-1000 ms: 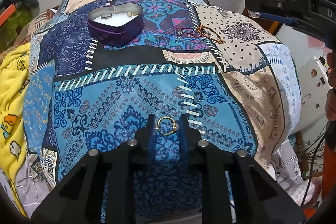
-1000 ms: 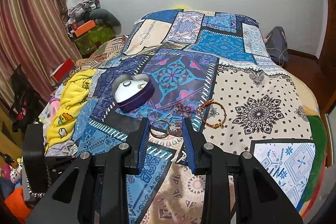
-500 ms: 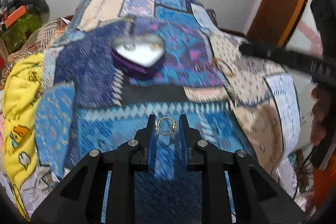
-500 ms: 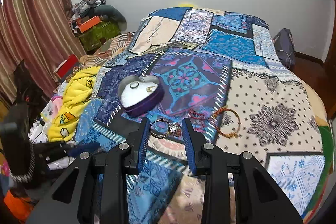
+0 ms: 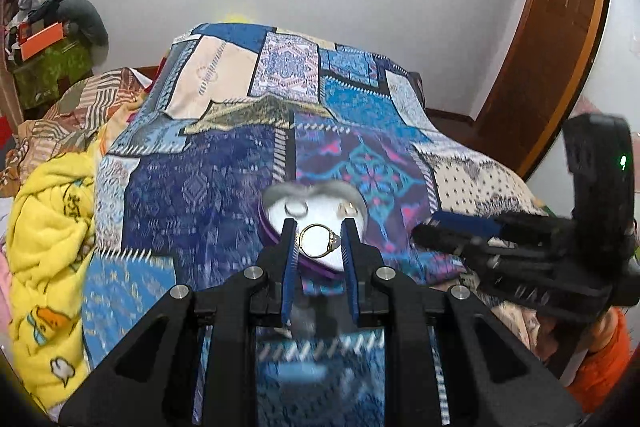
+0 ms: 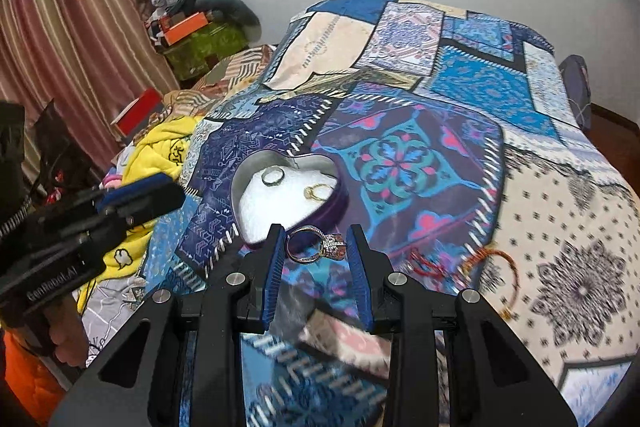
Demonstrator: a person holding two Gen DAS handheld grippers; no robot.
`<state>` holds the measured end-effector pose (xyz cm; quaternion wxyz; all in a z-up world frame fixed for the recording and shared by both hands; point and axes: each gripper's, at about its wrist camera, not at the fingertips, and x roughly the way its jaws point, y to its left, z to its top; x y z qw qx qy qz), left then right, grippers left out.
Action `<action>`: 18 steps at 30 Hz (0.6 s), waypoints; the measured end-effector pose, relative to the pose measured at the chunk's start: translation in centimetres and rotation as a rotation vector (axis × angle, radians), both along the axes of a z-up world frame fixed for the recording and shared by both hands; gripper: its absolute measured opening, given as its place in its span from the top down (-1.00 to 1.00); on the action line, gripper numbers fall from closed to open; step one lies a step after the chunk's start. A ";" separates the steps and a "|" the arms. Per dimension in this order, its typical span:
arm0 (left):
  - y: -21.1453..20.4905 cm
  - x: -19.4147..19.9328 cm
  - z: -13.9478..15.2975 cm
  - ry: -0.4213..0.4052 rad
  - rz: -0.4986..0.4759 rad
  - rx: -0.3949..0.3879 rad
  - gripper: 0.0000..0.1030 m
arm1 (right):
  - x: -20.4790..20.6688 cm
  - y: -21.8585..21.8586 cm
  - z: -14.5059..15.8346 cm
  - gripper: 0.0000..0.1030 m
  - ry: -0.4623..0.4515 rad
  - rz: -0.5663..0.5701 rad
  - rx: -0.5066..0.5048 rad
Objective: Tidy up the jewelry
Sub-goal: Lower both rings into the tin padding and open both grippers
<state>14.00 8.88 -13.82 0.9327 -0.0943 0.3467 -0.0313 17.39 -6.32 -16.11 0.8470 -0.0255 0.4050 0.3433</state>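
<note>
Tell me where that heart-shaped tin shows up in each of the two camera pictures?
Left wrist view: the heart-shaped tin sits at centre, just beyond the fingertips, partly hidden by the left hand-held gripper and its gold ring.
Right wrist view: the tin lies centre-left, just past the right hand-held gripper, in full view.
Shared landmark: the purple patch with the teal and pink flower, to the tin's right in both.

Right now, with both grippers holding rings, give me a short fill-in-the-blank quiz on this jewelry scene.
1. The left gripper holds a plain ____-coloured ring.
2. The tin on the bedspread is ____-shaped.
3. ____ rings already lie on the tin's white padding.
4. The beaded bracelet lies on the bedspread, to the ____ of the right gripper in its own view.

Missing words: gold; heart; two; right
</note>
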 end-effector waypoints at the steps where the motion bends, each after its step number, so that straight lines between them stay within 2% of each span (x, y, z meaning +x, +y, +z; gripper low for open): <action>1: 0.1 0.2 0.0 -0.003 -0.001 0.002 0.61 | 0.2 0.3 -0.1 0.45 0.004 0.007 0.004; 9: 1.0 2.9 -0.6 -0.005 -0.027 0.004 0.61 | 1.7 3.0 -1.0 0.45 0.004 0.074 -0.001; 18: 1.5 5.0 -2.3 0.061 -0.082 -0.028 0.61 | 2.3 4.3 -2.2 0.45 0.015 0.117 -0.039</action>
